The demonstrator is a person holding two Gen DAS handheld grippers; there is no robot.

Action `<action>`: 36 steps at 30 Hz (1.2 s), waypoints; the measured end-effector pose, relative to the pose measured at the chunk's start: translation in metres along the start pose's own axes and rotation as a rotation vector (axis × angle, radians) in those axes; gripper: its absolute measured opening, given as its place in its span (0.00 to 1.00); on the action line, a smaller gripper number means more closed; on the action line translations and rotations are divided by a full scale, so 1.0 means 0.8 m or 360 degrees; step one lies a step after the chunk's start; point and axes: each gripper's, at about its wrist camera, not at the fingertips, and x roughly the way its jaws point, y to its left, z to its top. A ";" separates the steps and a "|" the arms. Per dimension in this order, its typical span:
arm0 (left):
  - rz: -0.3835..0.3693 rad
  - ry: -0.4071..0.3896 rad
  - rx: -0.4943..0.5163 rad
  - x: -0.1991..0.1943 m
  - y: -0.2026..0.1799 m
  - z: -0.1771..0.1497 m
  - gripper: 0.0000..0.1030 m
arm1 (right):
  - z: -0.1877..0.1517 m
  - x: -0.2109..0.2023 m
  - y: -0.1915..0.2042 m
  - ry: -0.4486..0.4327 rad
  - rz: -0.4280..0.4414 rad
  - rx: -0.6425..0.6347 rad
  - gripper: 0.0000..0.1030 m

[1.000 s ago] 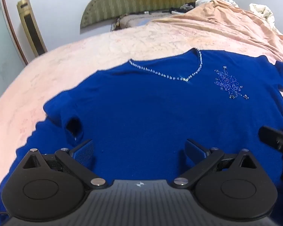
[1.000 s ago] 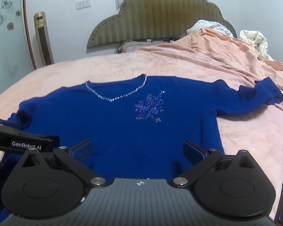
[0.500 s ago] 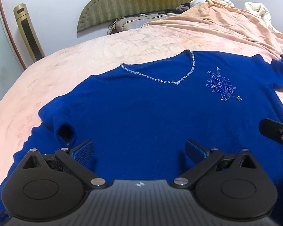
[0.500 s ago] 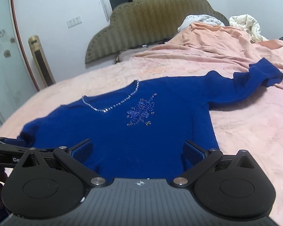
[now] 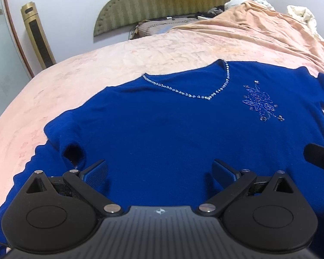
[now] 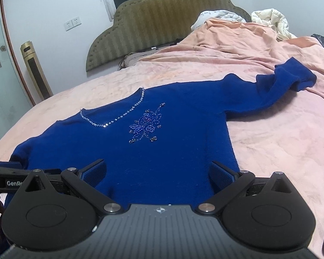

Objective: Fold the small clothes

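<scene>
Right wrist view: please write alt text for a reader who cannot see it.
A blue sweater with a beaded flower lies flat, front up, on a pink bed, one sleeve stretched to the right. The open right gripper hovers above its hem, holding nothing.
</scene>
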 end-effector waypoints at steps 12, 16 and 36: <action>-0.0039 -0.0025 -0.0005 -0.002 -0.002 -0.003 1.00 | 0.001 0.004 0.005 0.0015 -0.0016 -0.0015 1.00; -0.0008 -0.0039 0.0023 -0.003 -0.007 -0.002 1.00 | 0.000 0.000 0.006 0.0005 -0.0035 -0.0016 1.00; 0.0113 0.0050 -0.0015 0.015 0.008 -0.004 1.00 | 0.007 -0.013 0.034 -0.0006 -0.0035 -0.0241 1.00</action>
